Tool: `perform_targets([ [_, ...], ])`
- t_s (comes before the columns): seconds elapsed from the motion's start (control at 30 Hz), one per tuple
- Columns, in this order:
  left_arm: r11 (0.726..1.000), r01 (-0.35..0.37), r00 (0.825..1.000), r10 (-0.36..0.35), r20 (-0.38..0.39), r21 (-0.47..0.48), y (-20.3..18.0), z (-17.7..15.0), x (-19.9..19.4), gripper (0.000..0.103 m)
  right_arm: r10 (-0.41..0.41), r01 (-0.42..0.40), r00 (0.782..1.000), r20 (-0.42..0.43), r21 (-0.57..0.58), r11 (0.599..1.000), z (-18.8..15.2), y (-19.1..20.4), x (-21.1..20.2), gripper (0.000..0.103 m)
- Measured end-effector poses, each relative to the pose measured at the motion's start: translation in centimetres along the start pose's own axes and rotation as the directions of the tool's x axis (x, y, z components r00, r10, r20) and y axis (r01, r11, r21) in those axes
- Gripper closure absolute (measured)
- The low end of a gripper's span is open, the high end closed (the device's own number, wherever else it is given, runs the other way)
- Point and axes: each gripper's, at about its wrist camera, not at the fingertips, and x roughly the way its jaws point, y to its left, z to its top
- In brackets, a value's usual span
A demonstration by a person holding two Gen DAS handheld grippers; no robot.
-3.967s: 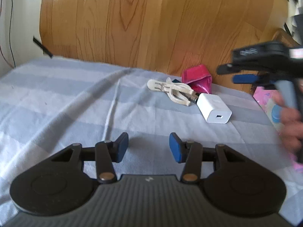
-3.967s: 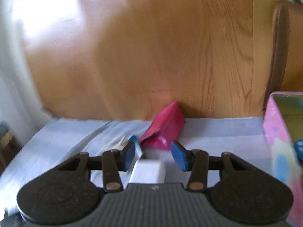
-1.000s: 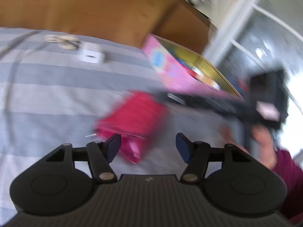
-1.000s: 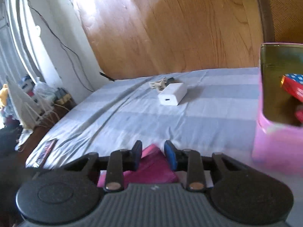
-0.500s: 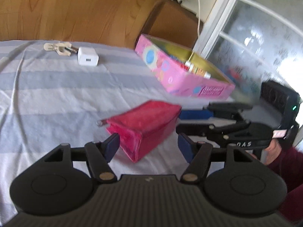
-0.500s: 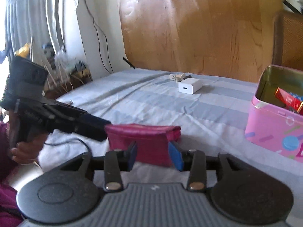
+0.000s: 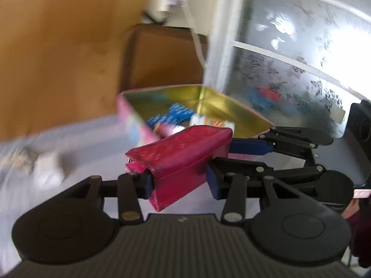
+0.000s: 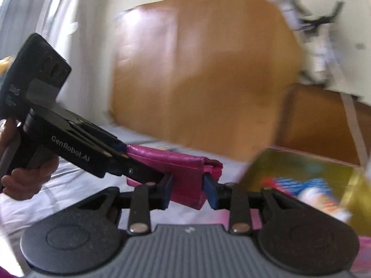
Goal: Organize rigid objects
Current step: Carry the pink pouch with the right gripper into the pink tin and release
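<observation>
Centrally, pink wallet (image 7: 183,159), held in the air between both tools: left tool (image 7: 178,181) closing on it, right tool (image 8: 188,191) closing, pads against it. Left view alone shows frosted window (image 7: 289,69); tin (image 7: 222,106) close behind, its rim open upward.

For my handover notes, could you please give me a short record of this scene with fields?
held item: pink wallet, lifted
left claw: closing, wallet between its fingers
right claw: closing on the wallet's other end
container: pink tin, open, just beyond the wallet
tin contents: blue and red items, blurred
surface: striped sheet
</observation>
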Motion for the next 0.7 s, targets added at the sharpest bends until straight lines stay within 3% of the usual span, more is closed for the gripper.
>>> perform_targets([
  [0.13, 0.997, 0.054, 0.998, -0.052, -0.038, 0.054, -2.1, 3.3, 6.5, 0.056, -0.135, 0.136, 0.991, -0.019, 0.107, 0.985, -0.2, -5.8, -0.2, 0.073],
  [0.33, 0.997, 0.074, 0.985, -0.07, -0.156, 0.018, -3.2, 5.1, 14.5, 0.054, -0.2, 0.237, 0.967, -0.156, 0.276, 0.931, -2.0, -13.8, 2.1, 0.077],
  [0.43, 0.998, -0.027, 0.985, 0.037, -0.171, 0.063, -4.0, 5.7, 17.5, 0.047, -0.202, 0.271, 0.952, -0.228, 0.331, 0.904, -2.2, -16.3, 3.8, 0.086],
  [0.5, 0.988, -0.131, 0.972, 0.144, -0.186, 0.08, -3.9, 5.9, 19.1, 0.035, -0.234, 0.327, 0.926, -0.296, 0.317, 0.89, -2.3, -17.1, 5.5, 0.088],
  [0.57, 0.981, -0.191, 0.959, 0.196, -0.204, 0.041, -3.0, 6.2, 19.8, 0.033, -0.303, 0.398, 0.891, -0.337, 0.264, 0.878, -2.5, -17.4, 6.9, 0.087],
  [0.63, 0.978, -0.204, 0.961, 0.193, -0.198, -0.035, -2.1, 6.5, 19.1, 0.033, -0.36, 0.442, 0.876, -0.322, 0.233, 0.866, -2.4, -17.2, 7.3, 0.087],
  [0.7, 0.984, -0.157, 0.975, 0.142, -0.17, -0.081, -1.8, 6.6, 17.4, 0.033, -0.371, 0.439, 0.886, -0.28, 0.245, 0.864, -2.2, -16.8, 6.5, 0.084],
])
